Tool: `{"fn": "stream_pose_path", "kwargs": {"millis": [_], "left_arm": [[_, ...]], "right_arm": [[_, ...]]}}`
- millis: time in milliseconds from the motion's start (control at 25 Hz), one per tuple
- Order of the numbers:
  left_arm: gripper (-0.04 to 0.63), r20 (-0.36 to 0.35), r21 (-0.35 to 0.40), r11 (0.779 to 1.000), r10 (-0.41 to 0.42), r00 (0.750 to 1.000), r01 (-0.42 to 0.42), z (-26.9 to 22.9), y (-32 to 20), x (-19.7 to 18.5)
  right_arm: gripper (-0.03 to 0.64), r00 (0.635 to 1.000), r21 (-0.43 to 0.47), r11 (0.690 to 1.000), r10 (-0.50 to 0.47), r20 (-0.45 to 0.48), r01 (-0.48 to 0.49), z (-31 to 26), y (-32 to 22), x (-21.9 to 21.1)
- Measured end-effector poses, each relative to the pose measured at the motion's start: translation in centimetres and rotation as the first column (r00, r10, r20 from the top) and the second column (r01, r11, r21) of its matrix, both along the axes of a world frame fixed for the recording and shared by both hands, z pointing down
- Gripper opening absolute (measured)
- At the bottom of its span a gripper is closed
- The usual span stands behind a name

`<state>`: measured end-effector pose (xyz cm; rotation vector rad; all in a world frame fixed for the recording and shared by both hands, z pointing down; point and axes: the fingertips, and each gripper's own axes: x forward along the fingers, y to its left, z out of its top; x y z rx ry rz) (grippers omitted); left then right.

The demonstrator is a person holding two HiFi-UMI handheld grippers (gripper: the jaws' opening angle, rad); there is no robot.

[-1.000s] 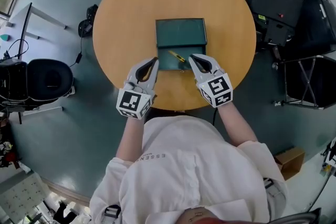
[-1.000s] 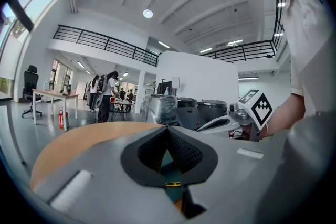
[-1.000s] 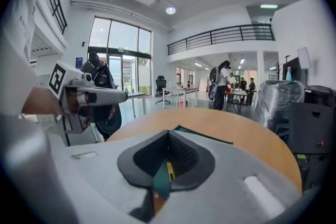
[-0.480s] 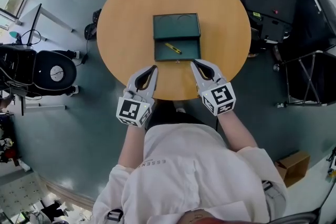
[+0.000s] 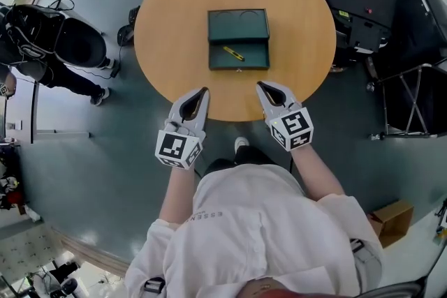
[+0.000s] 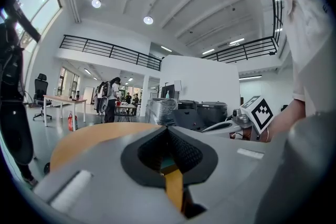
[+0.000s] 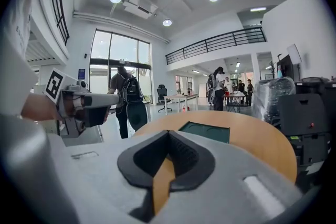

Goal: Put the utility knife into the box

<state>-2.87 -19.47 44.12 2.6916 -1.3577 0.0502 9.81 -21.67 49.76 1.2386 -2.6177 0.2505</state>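
Observation:
A dark green box (image 5: 238, 38) lies open in the middle of the round wooden table (image 5: 167, 24), lid tilted back. A yellow utility knife (image 5: 233, 54) lies inside the box's lower half. My left gripper (image 5: 203, 91) hovers at the table's near edge, left of the box, jaws shut and empty. To the right, at the same edge, my right gripper (image 5: 261, 87) is likewise shut and empty. The green box (image 7: 205, 131) shows ahead in the right gripper view, and the left gripper (image 7: 79, 105) appears at its left. The right gripper (image 6: 247, 118) appears in the left gripper view.
A person in black with a backpack (image 5: 49, 45) walks by on the floor at the left. Black equipment cases (image 5: 367, 3) stand right of the table. A cardboard box (image 5: 385, 214) sits on the floor at lower right. Desks and people stand far off in the hall.
Both grippers have drawn back from the box toward the table's near edge. The knife stays in the box. A person has walked in at the left where an office chair stood.

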Motion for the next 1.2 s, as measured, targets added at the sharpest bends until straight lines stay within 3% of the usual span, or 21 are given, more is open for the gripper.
{"fn": "stream_pose_path", "kwargs": {"millis": [320,800,1200], "left_arm": [[0.008,-0.021,0.012,0.999,0.050,0.999,-0.050,-0.2,4.2,-0.3],[0.008,-0.036,0.029,0.989,0.147,0.988,-0.146,-0.4,16.6,-2.2],[0.008,-0.045,0.058,0.988,0.147,0.988,-0.144,-1.1,23.8,-3.7]], "right_arm": [[-0.008,0.998,0.038,0.998,0.053,-0.025,-0.052,-1.2,4.3,-0.3],[-0.008,0.989,0.077,0.987,0.143,-0.030,-0.141,-3.7,17.3,-2.8],[-0.008,0.988,0.070,0.987,0.149,-0.046,-0.145,-3.1,24.5,-4.4]]}}
